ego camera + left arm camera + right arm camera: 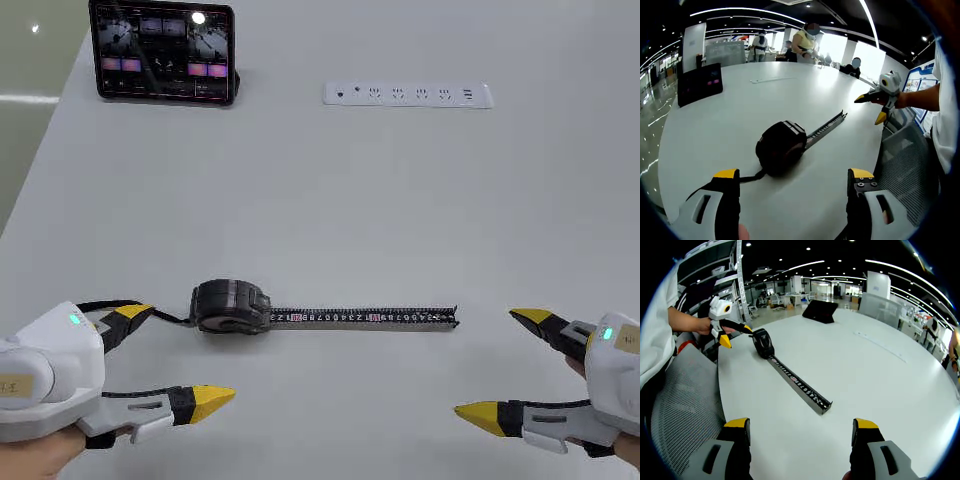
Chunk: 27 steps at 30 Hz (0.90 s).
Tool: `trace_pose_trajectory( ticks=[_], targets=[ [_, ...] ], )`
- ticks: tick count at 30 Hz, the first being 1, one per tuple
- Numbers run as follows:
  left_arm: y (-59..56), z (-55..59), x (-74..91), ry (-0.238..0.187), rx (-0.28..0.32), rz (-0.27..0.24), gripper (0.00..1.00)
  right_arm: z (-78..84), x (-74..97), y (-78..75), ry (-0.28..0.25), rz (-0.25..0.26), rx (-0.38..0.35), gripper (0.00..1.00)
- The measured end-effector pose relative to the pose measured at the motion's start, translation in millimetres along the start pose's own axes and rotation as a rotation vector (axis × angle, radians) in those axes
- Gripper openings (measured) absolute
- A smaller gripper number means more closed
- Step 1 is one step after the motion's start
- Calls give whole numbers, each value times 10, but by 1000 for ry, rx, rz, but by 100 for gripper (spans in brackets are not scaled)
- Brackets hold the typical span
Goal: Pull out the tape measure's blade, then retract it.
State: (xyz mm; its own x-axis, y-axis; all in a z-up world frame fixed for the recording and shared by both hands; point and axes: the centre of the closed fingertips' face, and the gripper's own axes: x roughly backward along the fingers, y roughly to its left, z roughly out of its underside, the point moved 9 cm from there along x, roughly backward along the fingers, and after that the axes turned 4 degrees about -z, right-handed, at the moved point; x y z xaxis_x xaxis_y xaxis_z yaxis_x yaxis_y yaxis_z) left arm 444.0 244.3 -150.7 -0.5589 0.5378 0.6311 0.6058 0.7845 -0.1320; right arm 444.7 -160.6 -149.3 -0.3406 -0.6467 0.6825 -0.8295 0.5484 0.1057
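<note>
Evidently the blade [365,318] lies out of the tape measure [231,307]; left hand-held gripper [190,352] and right hand-held gripper [485,362] flank it, both spread and empty. Retraction probably comes next, starting with a grip on the tape measure.

White left gripper [185,352] and right gripper [488,362], black jaws tipped yellow, green lights, white sleeves [657,330]

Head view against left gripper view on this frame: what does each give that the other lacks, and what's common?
Head view: the blade's printed scale is legible, the power strip's sockets are distinct, and the left tongs are seen from above, open. Left gripper view: people beyond the table and a mesh chair. Shared: the tape measure with blade extended flat, the tablet, the right tongs open, clear of the blade.
</note>
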Motion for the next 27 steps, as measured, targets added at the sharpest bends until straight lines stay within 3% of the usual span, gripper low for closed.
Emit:
trace_pose_trajectory(
  ticks=[18, 27],
  targets=[
    [-39, -47, -223, -12, 46, 10, 85, 10, 0, -44, 5, 2, -1, 82],
    [-48, -56, -260, -31, 101, 7, 84, 10, -12, -47, 6, -1, 0, 81]
  ],
)
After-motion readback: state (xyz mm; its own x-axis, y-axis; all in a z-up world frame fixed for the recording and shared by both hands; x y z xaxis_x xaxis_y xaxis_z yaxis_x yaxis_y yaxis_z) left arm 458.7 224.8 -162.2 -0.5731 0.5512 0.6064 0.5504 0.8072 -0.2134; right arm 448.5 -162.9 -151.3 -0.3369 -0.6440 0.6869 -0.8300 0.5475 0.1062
